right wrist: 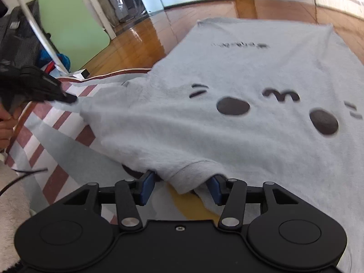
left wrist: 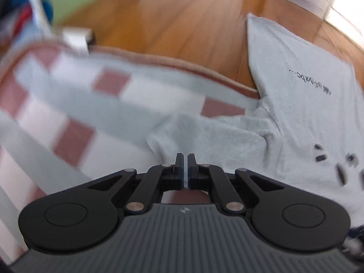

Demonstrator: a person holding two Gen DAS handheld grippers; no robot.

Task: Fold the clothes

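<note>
Left wrist view: left gripper sat nearest, jaws pressed nearly together on a pinch of the grey T-shirt, sleeve fabric bunched at the tips. Shirt spread from 12 to 3 o'clock over a checked blanket, blurred. Wooden floor beyond at 12.

Right wrist view: right gripper nearest, blue pads part open, the shirt's other sleeve hem lying between them; contact unclear. Shirt's cartoon face print lay at 1 o'clock. At 9 o'clock the left gripper gripped the far sleeve, a hand behind it. Green panel at 11.
</note>
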